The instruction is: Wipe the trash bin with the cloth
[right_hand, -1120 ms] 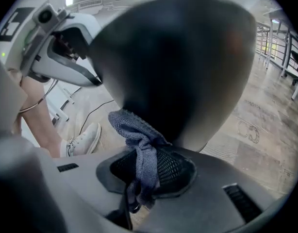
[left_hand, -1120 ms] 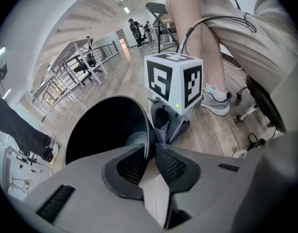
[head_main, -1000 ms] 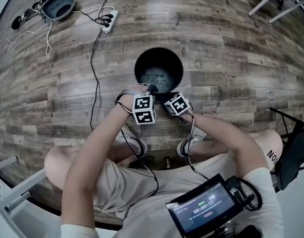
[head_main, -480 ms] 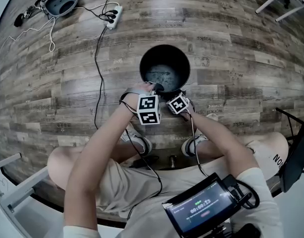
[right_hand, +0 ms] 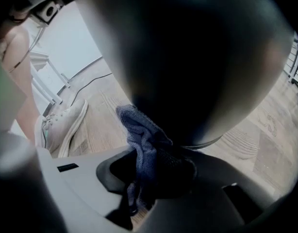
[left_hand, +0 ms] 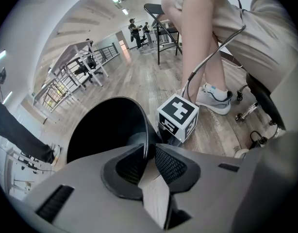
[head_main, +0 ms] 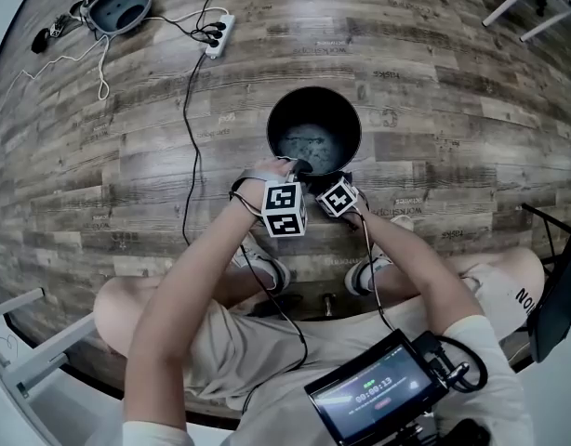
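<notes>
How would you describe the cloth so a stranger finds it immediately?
Find the round black trash bin on the wooden floor. At its near outer wall, the right tool clamps the cloth: crumpled, blue-grey and fuzzy, the only soft thing there.

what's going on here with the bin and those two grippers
A seated person is working on a black trash bin that stands on the wooden floor, using a handheld gripper in each hand. The left gripper is shut on the bin's near rim, apparently steadying it. The right gripper is shut on a blue-grey cloth and holds it up against the bin's outer wall, so wiping looks under way.
</notes>
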The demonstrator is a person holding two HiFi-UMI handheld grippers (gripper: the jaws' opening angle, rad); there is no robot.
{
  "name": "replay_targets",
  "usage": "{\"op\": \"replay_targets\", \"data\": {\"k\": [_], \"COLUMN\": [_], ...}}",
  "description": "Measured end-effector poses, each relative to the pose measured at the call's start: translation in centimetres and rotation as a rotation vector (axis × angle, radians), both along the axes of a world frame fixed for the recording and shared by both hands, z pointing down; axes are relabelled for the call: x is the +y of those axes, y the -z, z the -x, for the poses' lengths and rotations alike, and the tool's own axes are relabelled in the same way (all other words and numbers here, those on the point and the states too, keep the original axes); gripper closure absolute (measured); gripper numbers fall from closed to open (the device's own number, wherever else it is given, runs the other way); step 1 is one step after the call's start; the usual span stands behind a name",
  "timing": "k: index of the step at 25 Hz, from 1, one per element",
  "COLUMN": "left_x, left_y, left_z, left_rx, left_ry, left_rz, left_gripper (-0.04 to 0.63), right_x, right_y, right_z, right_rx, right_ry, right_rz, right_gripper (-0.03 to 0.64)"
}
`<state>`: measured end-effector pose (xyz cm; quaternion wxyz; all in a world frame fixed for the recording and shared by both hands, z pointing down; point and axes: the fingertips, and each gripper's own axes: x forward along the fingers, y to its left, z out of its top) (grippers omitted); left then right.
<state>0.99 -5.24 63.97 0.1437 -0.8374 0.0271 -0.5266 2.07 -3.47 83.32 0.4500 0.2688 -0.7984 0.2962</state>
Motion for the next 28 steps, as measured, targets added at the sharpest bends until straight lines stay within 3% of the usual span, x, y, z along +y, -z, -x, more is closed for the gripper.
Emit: {"op": "replay_targets", "data": {"k": [4, 9, 15, 19, 22, 25, 28], "left_x": [-0.1, 0.1, 0.5, 0.2, -0.4, -1.2, -1.8], "left_y": [-0.1, -0.3, -0.4, 0.9, 1.6, 0.7, -0.3], "left_z": [-0.1, 0.4, 1.5, 1.3, 2.1, 3.6, 4.6], "left_rx": [-0.003, -0.047, -0.117, -0.092, -0.123, -0.205, -0.223], "left_ry": [0.023, 0.01, -0.072, -0.077, -0.086, -0.115, -0.098], "left_rz": [0.011, 0.03, -0.013, -0.02, -0.019, -0.074, -0.087], "left_gripper": [0.517, 0.517, 0.517, 0.516, 0.477, 0.477, 0.477], "right_x": [1.9, 2.6, 4.4, 5.8, 6.3, 5.7, 5.0], "right_y": [2.1, 5.7, 12.9, 17.5, 20.6, 23.3, 25.8], "right_z": [-0.4, -0.4, -1.4, -2.9, -3.2, -3.3, -3.5], "right_rx": [-0.022, -0.027, -0.006, -0.015, -0.045, -0.061, -0.056], "right_ry": [0.058, 0.052, 0.23, 0.269, 0.26, 0.198, 0.136], "right_rz": [0.029, 0.085, 0.166, 0.157, 0.136, 0.095, 0.053], "right_gripper": [0.537, 0.537, 0.537, 0.537, 0.537, 0.537, 0.537]}}
